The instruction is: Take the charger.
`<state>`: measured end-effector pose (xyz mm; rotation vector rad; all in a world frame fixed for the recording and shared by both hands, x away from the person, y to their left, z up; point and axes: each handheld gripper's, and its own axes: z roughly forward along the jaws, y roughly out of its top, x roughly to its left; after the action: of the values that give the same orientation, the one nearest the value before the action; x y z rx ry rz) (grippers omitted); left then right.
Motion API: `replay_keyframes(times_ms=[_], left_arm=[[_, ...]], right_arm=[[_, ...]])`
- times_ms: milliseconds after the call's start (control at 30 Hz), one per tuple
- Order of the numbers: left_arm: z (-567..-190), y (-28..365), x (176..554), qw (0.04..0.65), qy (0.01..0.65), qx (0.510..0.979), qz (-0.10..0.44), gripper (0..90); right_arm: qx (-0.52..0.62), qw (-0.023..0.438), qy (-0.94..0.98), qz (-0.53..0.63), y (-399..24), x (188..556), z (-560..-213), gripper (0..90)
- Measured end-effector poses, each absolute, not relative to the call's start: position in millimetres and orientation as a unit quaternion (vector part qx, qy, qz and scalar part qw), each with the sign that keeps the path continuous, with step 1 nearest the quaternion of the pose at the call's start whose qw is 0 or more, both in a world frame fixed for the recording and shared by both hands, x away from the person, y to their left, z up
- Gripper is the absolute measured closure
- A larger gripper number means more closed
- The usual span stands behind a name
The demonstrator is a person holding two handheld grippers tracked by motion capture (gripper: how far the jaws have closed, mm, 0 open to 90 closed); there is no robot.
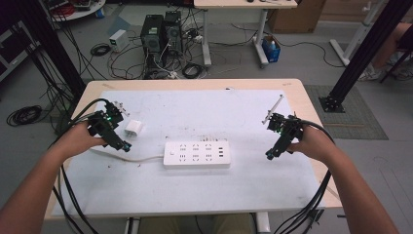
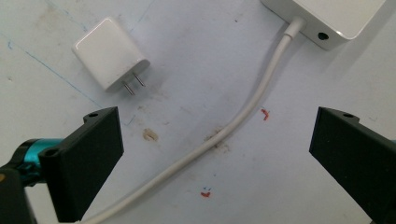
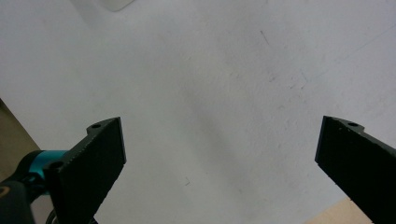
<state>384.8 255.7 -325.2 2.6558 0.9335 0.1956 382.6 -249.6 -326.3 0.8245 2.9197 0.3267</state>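
White charger block (image 2: 109, 53) is sitting loose on the desk (image 1: 195, 190), prongs out, just beyond the left tool (image 1: 116, 132) and not plugged into the power strip (image 1: 196, 154) yet, so I'm guessing everything's still to do. Both tools are hanging wide open, gripping nothing, right tool (image 1: 278, 141) hovering well off to the strip's other side.

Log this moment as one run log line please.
left gripper: open, over cord | charger: flat, untouched | power strip: mid-table | right gripper: open, over bare mat
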Motion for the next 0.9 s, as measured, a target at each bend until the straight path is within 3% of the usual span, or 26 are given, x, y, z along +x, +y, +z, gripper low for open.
replay_keyframes(times_ms=[667, 900], left_arm=[[-321, 258, 386, 0.178, 0.351, 0.916, 0.080, 2.8], [-322, 261, 394, 0.202, 0.426, 0.877, 0.090, 2.8]], right_arm=[[0.274, 0.053, 0.954, 0.113, -251, 382, -325, 1.1], [0.282, 0.055, 0.950, 0.119, -251, 384, -327, 1.1]])
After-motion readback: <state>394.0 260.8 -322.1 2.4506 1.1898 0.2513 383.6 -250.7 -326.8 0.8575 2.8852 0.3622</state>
